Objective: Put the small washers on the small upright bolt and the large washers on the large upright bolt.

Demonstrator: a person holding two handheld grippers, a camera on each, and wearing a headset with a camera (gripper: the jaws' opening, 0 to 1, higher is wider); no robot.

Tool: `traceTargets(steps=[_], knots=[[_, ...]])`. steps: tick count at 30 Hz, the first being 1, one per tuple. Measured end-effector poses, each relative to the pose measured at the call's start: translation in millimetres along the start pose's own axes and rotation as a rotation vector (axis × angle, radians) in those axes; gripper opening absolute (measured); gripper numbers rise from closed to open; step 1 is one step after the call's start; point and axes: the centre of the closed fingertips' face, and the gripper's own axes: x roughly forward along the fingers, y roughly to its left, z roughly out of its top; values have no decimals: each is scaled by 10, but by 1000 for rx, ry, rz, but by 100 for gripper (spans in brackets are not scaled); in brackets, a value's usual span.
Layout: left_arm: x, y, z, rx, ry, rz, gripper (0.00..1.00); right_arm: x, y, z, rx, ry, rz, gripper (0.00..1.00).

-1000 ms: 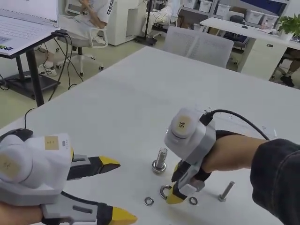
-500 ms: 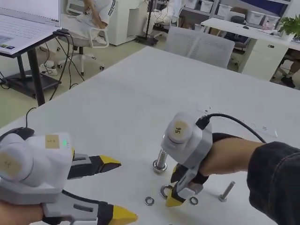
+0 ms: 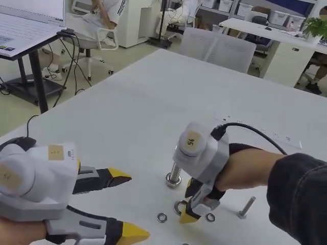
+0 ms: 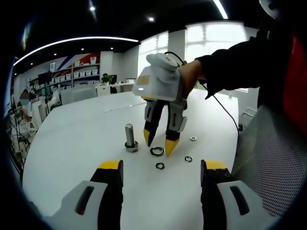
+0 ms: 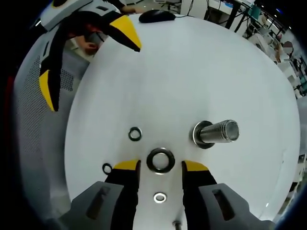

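A large threaded bolt (image 3: 174, 173) (image 5: 216, 132) (image 4: 129, 139) stands upright on the white table (image 3: 153, 102). A large washer (image 5: 160, 160) (image 3: 179, 206) (image 4: 157, 151) lies flat just in front of it. My right gripper (image 5: 160, 166) (image 3: 186, 214) (image 4: 159, 142) is open, tips down at the table, one jaw on each side of that washer. Small washers (image 5: 135, 133) (image 3: 162, 218) (image 4: 159, 166) lie scattered around it. A small bolt (image 3: 246, 208) lies on its side to the right. My left gripper (image 3: 127, 205) (image 4: 161, 165) (image 5: 86, 60) hovers open and empty at the near left.
A black mouse (image 3: 15, 145) (image 5: 156, 16) rests at the table's left edge. The right gripper's black cable (image 3: 255, 133) trails back over the table. A grey chair (image 3: 217, 48) stands at the far edge. A desk with a laptop (image 3: 25, 25) is off to the left.
My right gripper has eased slightly left and lower over the large washer, its body now hiding the bolt's top in the head view. The left gripper has held still.
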Motion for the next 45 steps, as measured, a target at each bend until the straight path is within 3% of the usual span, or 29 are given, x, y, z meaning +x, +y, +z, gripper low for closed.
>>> traceTargets(steps=[8,12,19,45], knots=[[-4,-4,1,1,-1,0,64,-2,0,4,3,0,-2,36],[-7,0,-2,0,0,0,64,5,10,24,-6,-2,-3,28],[-7,-2,-4,0,1,0,64,9,4,24,-10,1,-3,25],[-6,-24,-8,-5,8,-1,62,-2,7,26,1,6,-8,24]])
